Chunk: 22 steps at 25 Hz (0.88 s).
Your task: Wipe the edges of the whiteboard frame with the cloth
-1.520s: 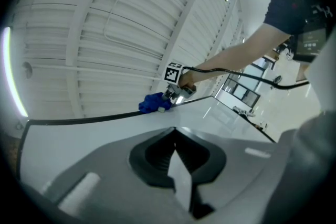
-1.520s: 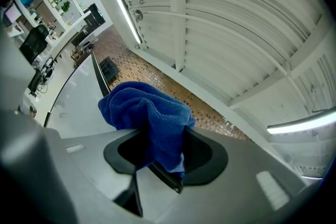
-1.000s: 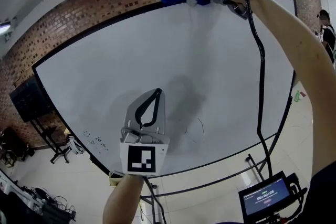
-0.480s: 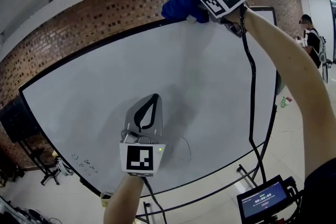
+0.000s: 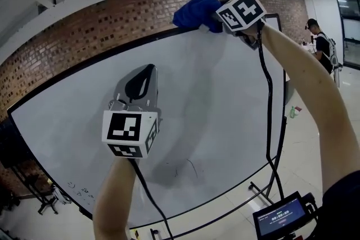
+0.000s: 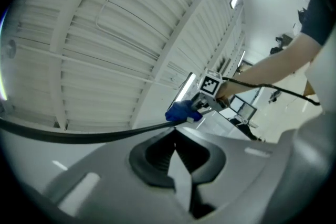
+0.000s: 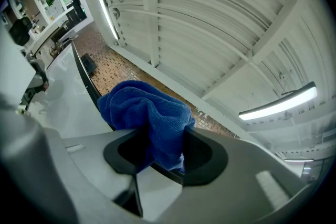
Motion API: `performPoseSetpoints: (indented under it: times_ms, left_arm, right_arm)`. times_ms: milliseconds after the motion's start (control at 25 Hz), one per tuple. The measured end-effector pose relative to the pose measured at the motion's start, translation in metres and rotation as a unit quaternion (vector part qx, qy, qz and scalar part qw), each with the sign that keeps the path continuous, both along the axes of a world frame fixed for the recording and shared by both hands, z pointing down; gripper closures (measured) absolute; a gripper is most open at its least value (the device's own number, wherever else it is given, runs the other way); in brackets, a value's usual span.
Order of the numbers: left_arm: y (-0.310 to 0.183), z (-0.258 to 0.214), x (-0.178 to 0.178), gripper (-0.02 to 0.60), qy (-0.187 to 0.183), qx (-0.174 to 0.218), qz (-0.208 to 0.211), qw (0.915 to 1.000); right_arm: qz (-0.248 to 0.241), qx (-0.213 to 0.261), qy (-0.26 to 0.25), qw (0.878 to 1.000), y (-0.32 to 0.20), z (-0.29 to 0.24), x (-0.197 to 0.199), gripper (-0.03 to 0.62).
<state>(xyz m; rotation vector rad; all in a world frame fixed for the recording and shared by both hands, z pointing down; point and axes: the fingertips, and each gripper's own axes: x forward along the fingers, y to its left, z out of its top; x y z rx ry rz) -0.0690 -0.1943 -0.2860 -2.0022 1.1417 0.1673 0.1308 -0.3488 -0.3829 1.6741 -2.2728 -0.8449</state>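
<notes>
Slid the blue cloth, pinched in right gripper fingers, further along the whiteboard frame top, so more wiped; raised left gripper, fingers shut and empty.

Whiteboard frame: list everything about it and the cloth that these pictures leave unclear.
- Contact spot on the whiteboard frame: hidden under the cloth that the right gripper clamps, in its own view and the head view.
- Dust on the frame: too small, all views.
- Frame's bottom left corner: behind the left forearm, head view.
- The scribbles: too small to read, head view.
</notes>
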Motion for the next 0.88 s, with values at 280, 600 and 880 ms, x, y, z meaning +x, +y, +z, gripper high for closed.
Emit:
performPoseSetpoints:
  times_ms: [280, 600, 880]
  left_arm:
    - [-0.008, -0.030, 0.021, 0.578, 0.006, -0.002, -0.015, 0.9999]
    - [-0.042, -0.033, 0.088, 0.578, 0.027, -0.030, -0.040, 0.9984]
    - [-0.052, -0.032, 0.136, 0.578, 0.019, -0.027, -0.049, 0.9982]
  right_arm:
    - [-0.025, 0.067, 0.054, 0.996, 0.013, 0.007, 0.011, 0.413]
    - [-0.048, 0.092, 0.122, 0.987, -0.008, 0.012, 0.068, 0.413]
    - [-0.051, 0.076, 0.124, 0.988, -0.026, 0.016, 0.119, 0.413]
